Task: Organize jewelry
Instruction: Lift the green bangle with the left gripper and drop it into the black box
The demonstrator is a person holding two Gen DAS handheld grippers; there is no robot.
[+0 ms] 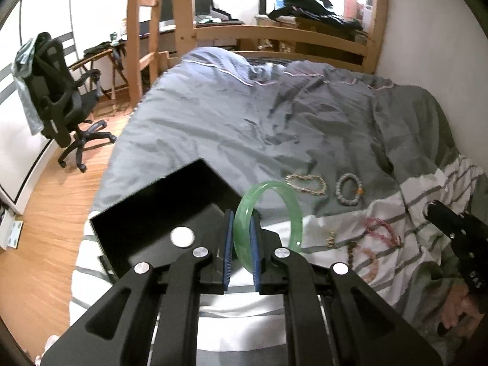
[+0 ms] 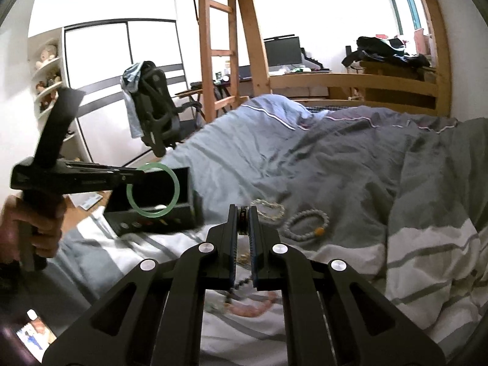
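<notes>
My left gripper [image 1: 242, 241] is shut on a translucent green bangle [image 1: 291, 204], which stands upright between the blue pads. It is in the air beside an open black jewelry box [image 1: 158, 207] at the bed's near left edge. From the right wrist view, the bangle [image 2: 152, 213] hangs in front of the box [image 2: 170, 224]. My right gripper [image 2: 243, 210] is shut on a dark beaded bracelet [image 2: 243, 218], and a strand of its beads dangles below the fingers. A gold chain bracelet [image 1: 306, 184] and a grey bead bracelet [image 1: 349, 193] lie on the quilt ahead.
Pink and peach bead bracelets [image 1: 381, 231] lie on the striped white part of the quilt [image 1: 244, 116]. A wooden bunk frame [image 1: 274, 35] stands behind the bed. An office chair [image 1: 58, 100] is on the wood floor to the left. A hand [image 2: 36, 225] grips the left tool.
</notes>
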